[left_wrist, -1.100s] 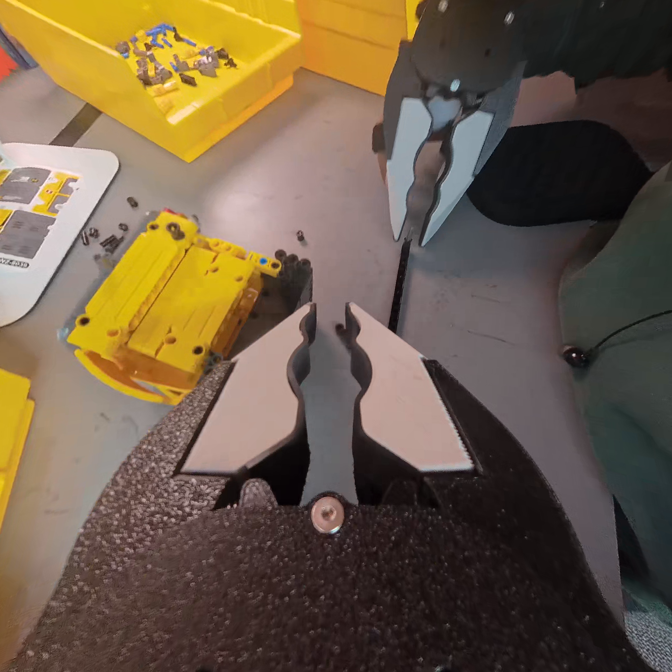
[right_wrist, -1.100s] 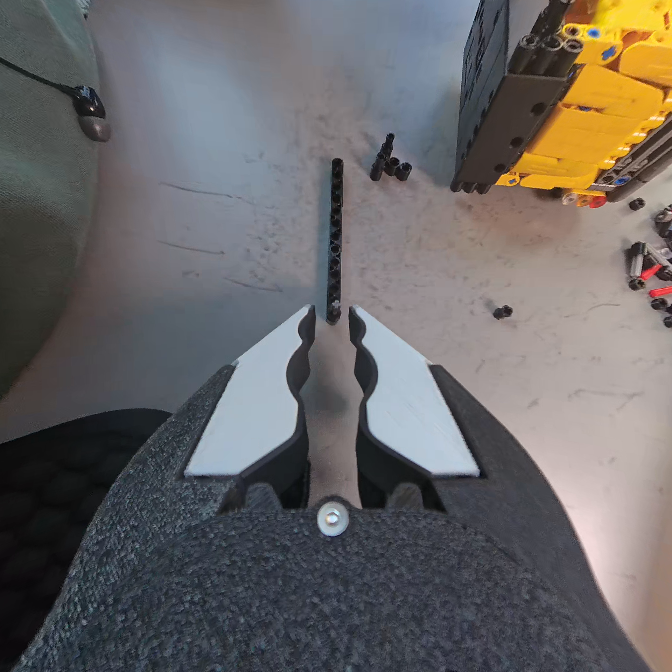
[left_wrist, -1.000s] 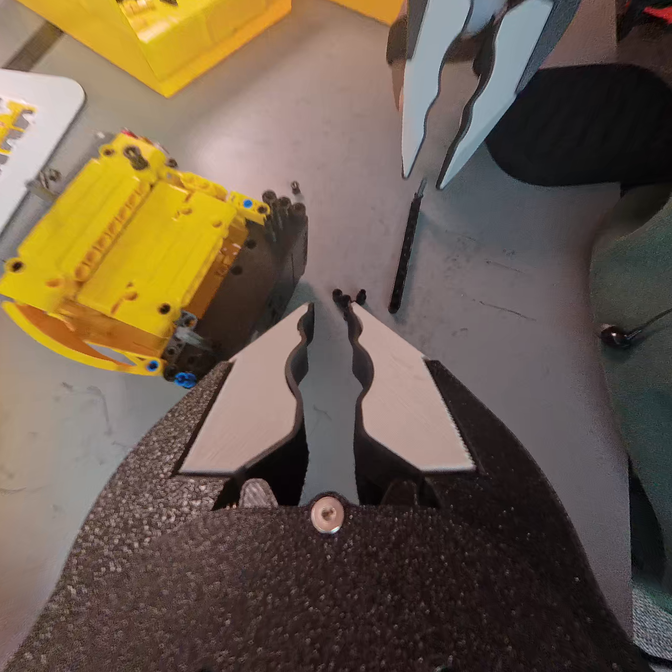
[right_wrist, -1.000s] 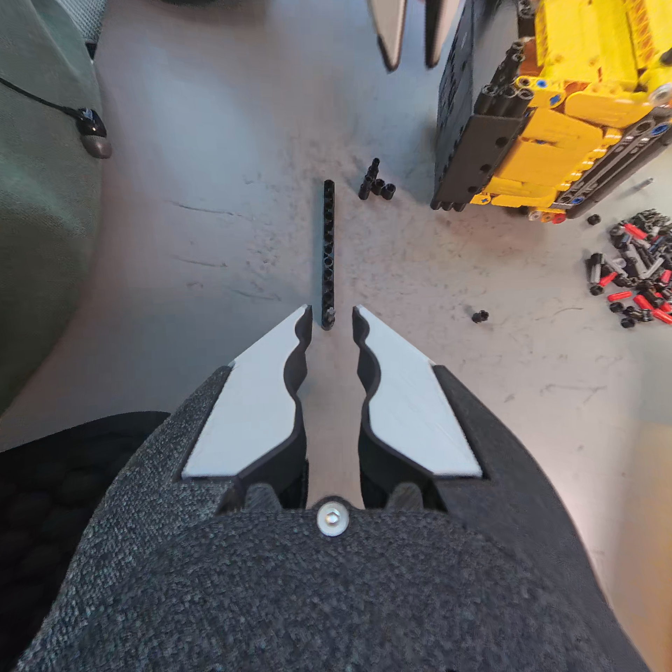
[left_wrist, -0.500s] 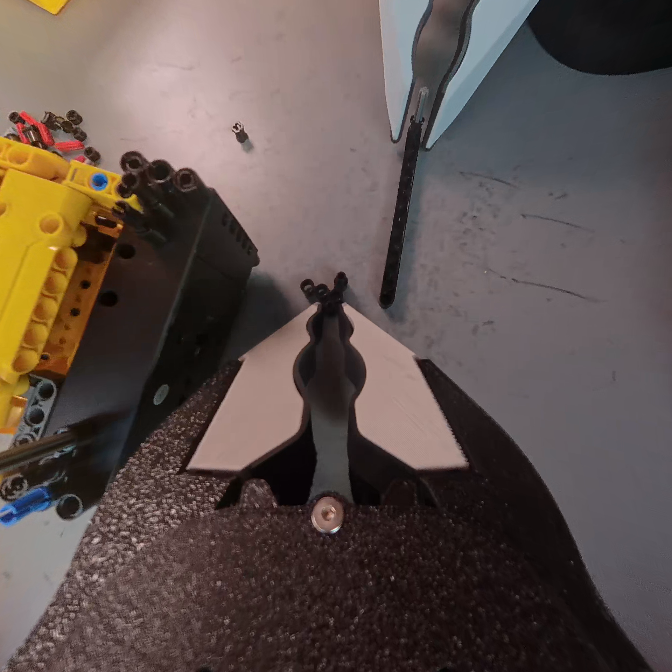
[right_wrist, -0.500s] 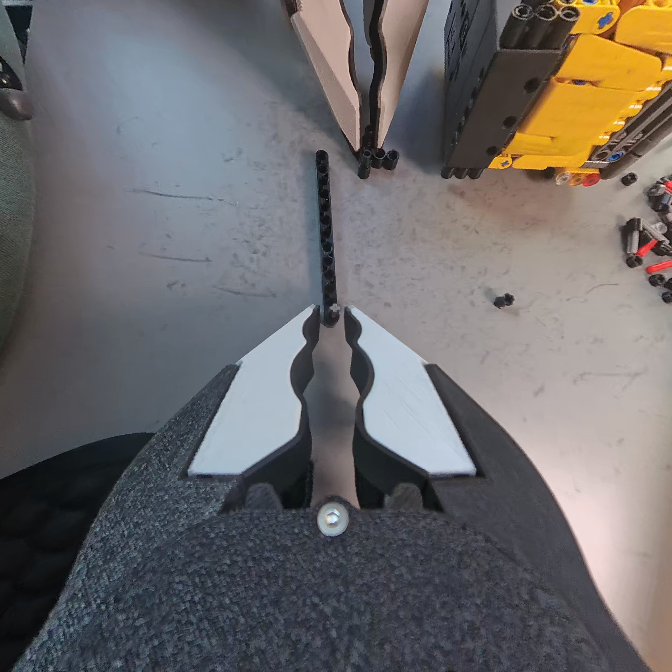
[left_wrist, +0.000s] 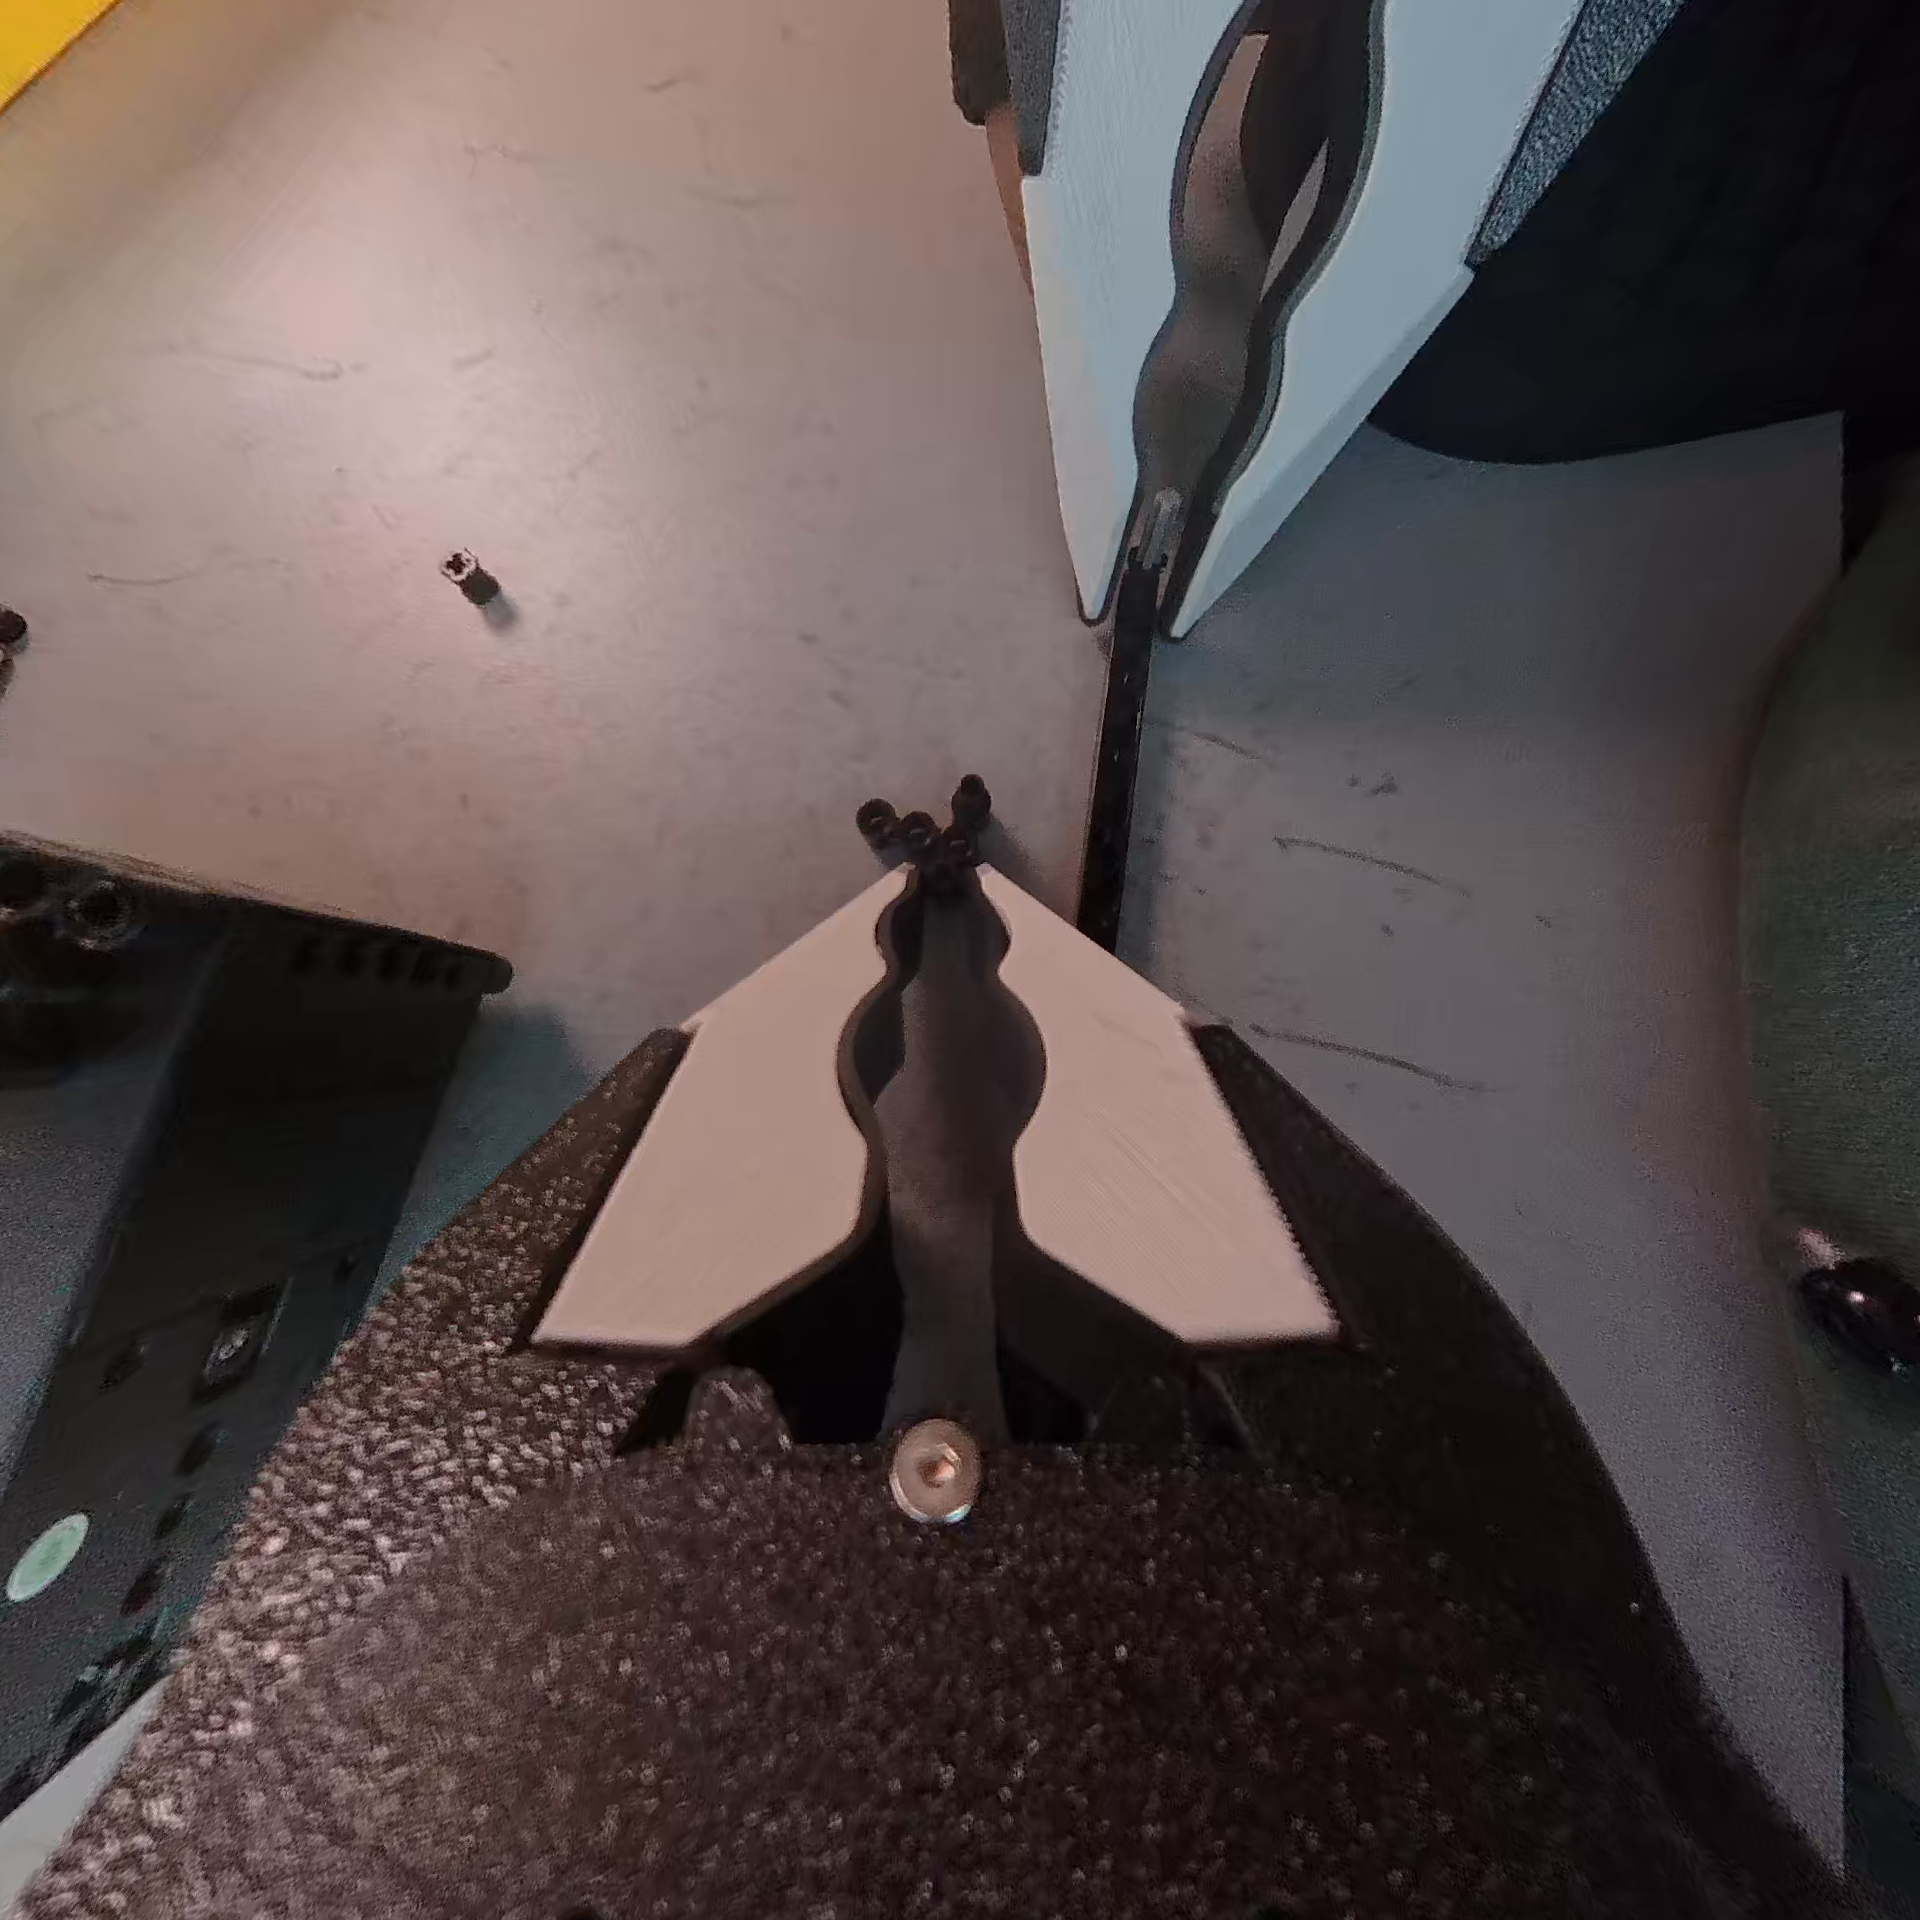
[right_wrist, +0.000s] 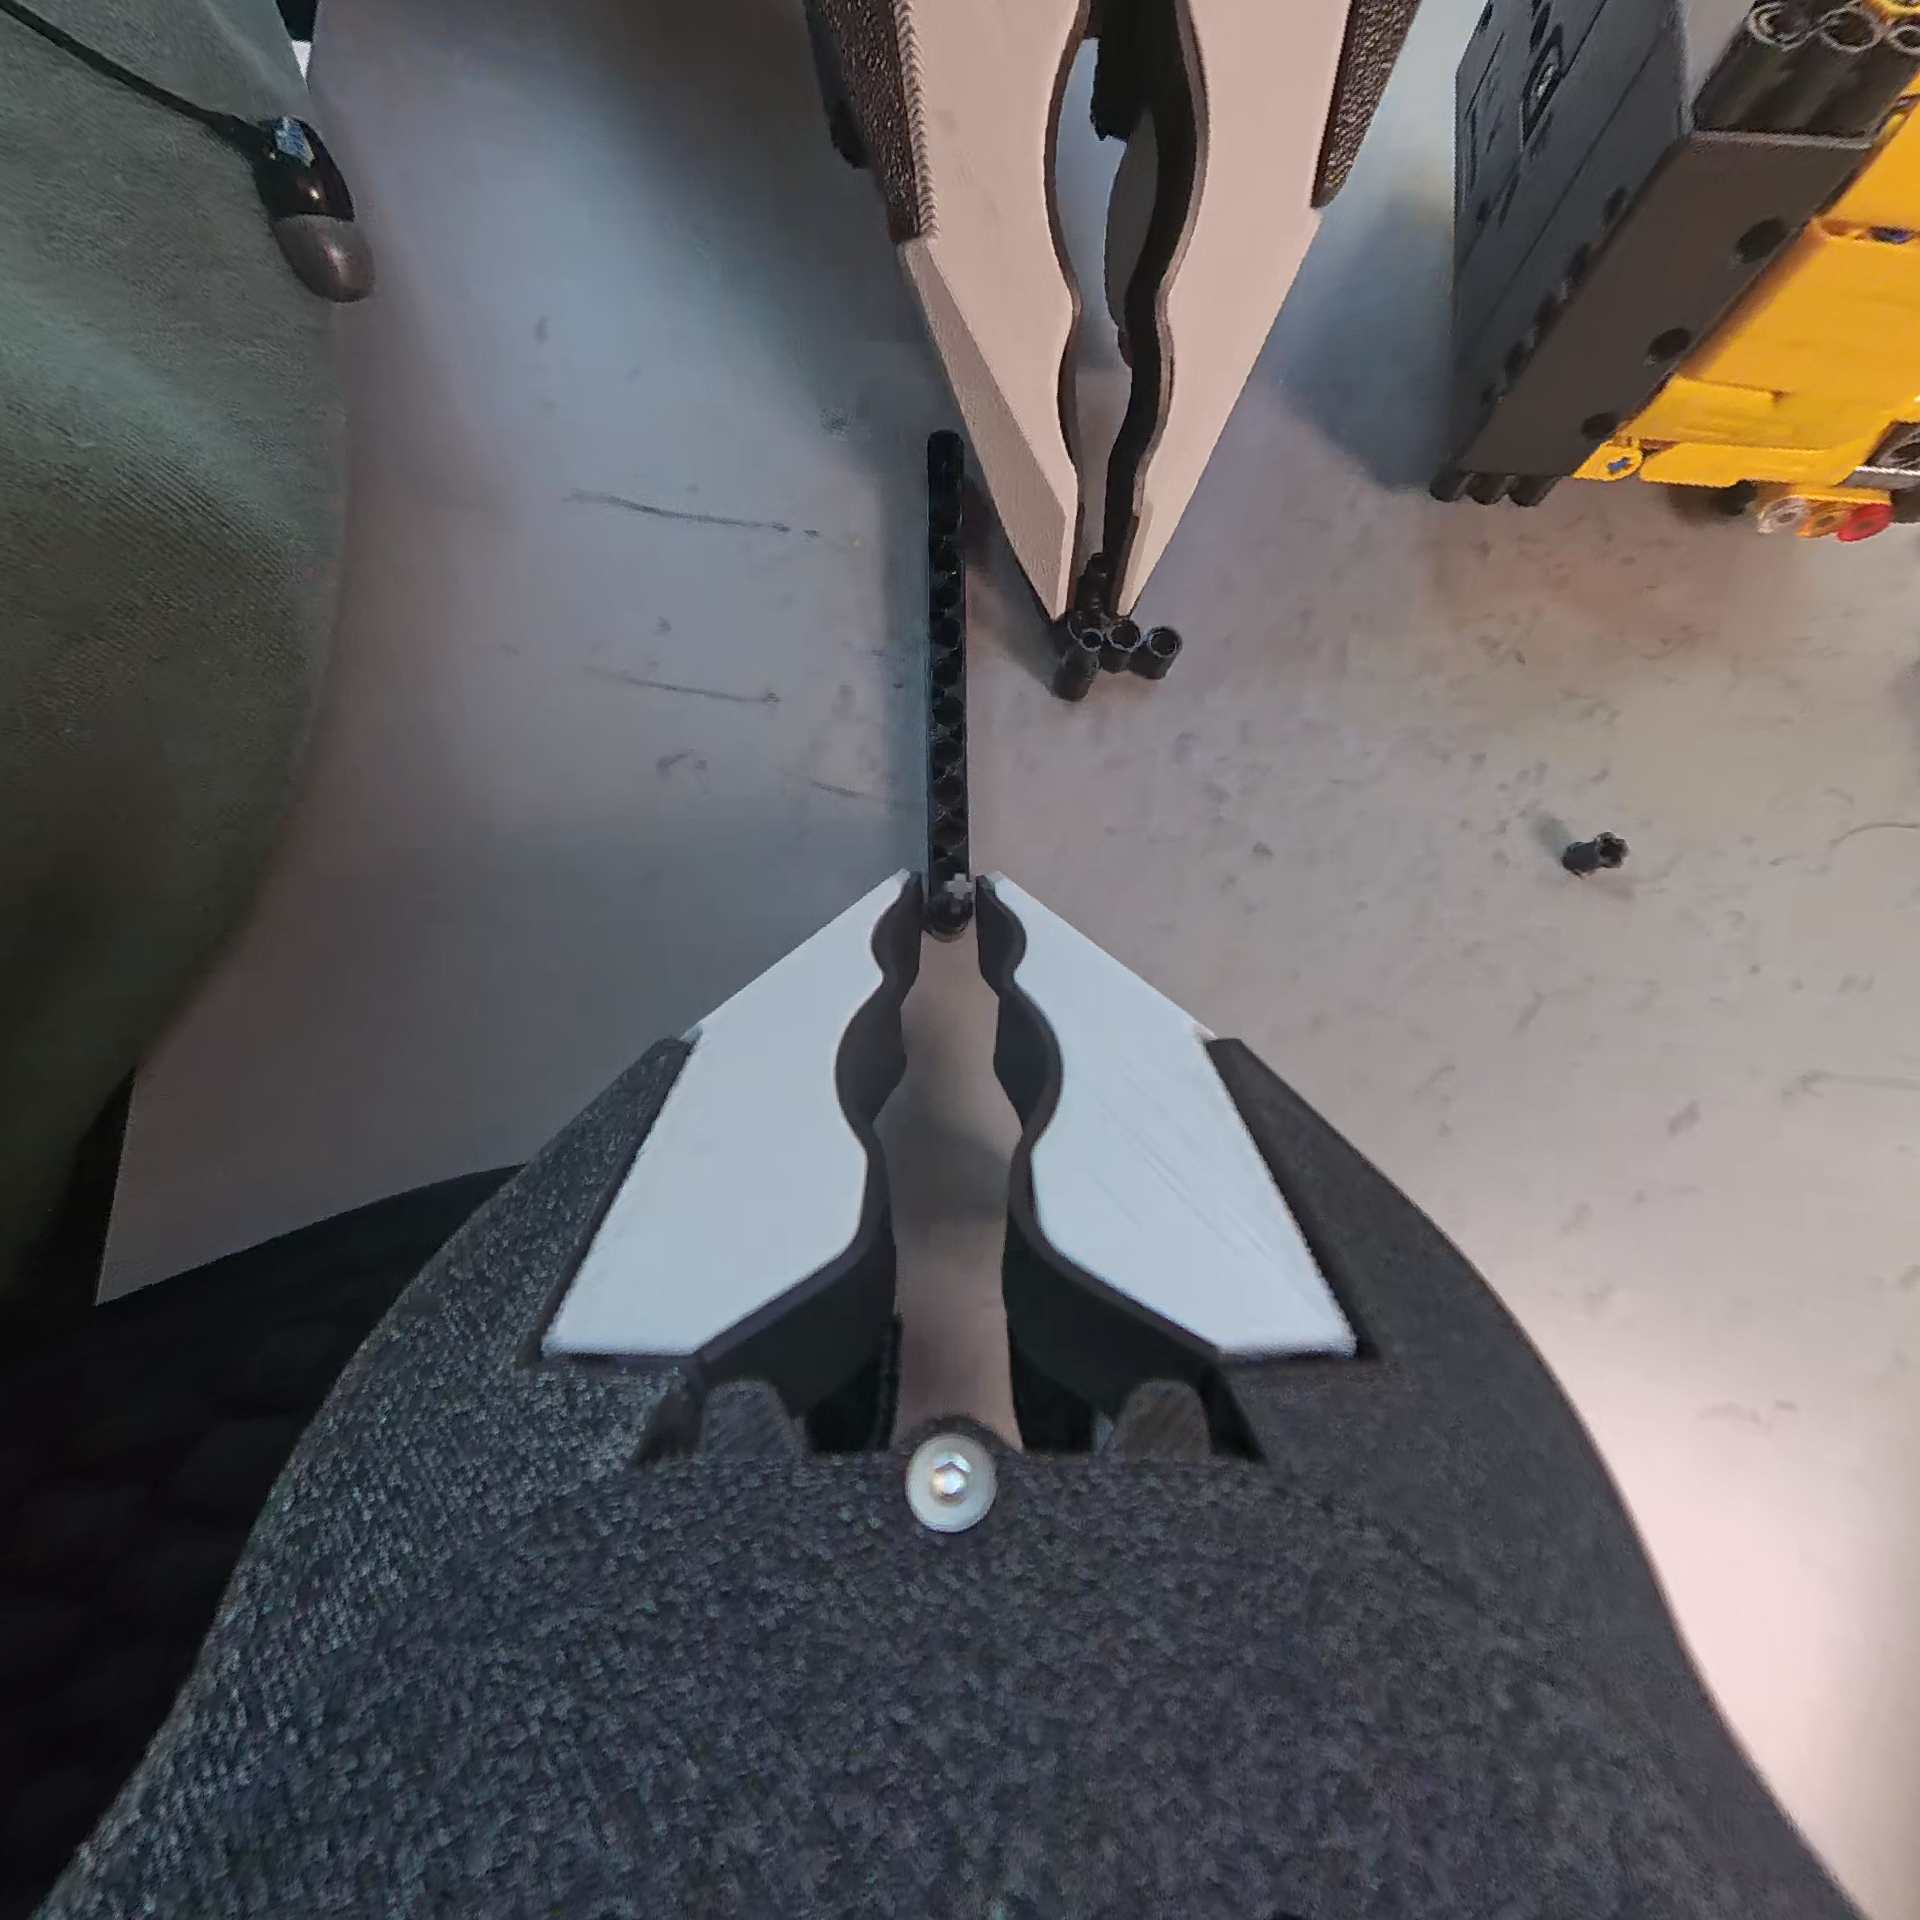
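Two grippers: the left (left_wrist: 940, 883) and the right (right_wrist: 951, 899). One long black beam (right_wrist: 948, 665). One cluster of black connectors (right_wrist: 1117, 644). One loose black pin (right_wrist: 1595, 854). One yellow-and-black model (right_wrist: 1704, 260).

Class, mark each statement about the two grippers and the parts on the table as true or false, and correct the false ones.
1. The left gripper is shut on a small black connector piece. True.
2. The right gripper grips the middle of the long black beam. False: it grips one end.
3. The beam lies flat on the grey table. True.
4. The yellow and black model is held by a gripper. False: it sits on the table, untouched.
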